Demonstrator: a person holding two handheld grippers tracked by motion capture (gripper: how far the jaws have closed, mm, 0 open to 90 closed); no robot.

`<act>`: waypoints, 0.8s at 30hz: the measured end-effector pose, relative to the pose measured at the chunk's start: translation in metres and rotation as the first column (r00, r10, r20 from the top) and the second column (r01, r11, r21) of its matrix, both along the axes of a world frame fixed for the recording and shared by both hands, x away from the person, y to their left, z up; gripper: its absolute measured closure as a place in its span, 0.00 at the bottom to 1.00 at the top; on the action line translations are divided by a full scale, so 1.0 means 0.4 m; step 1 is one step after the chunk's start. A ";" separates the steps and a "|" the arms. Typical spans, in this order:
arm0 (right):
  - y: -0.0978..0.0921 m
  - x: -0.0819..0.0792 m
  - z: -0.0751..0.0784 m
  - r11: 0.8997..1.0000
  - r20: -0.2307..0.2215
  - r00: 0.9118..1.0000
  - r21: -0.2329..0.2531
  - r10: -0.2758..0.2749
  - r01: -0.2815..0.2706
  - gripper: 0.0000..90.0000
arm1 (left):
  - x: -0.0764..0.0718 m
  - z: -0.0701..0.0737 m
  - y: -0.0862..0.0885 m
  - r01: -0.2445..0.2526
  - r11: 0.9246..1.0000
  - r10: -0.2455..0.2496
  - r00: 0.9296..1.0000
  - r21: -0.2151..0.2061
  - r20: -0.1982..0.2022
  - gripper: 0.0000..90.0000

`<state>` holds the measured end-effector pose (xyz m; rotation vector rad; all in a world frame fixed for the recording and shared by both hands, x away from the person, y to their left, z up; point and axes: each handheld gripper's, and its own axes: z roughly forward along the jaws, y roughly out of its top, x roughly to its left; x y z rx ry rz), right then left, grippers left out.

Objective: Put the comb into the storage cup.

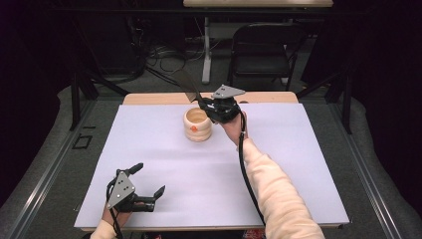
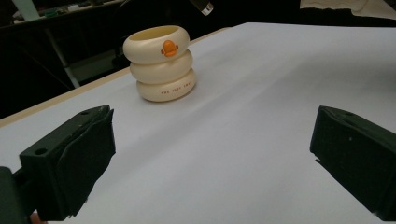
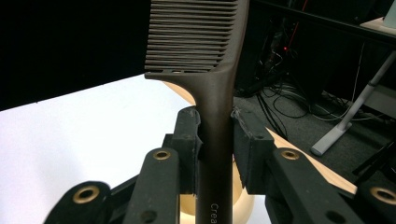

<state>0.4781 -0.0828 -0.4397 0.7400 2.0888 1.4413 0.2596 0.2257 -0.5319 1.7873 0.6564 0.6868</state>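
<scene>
The comb runs off the top edge in the right gripper view, its handle print cut at "Crea". Tiny lettering on the cream pot is unreadable.

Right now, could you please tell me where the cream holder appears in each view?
High view: cream holder at table centre-back, beside the right gripper.
Left gripper view: upper left, standing on the white table.
Right gripper view: bottom centre, behind the comb.
Shared landmark: the white table.

Right tool raised with jaws clamped; left tool low, jaws wide apart.
</scene>
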 end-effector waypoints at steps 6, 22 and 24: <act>0.005 0.010 -0.002 1.000 -0.003 1.000 0.008 0.001 -0.001 0.80 | 0.000 0.000 0.000 -0.001 1.000 0.001 1.000 0.000 0.000 0.00; 0.014 0.021 -0.002 1.000 0.022 1.000 0.030 0.002 -0.002 0.80 | 0.000 0.000 0.001 0.001 1.000 -0.001 1.000 -0.003 0.000 0.00; 0.018 0.023 -0.002 1.000 0.025 1.000 0.026 0.004 -0.005 0.80 | 0.000 0.000 0.001 0.001 1.000 -0.001 1.000 -0.003 0.000 0.00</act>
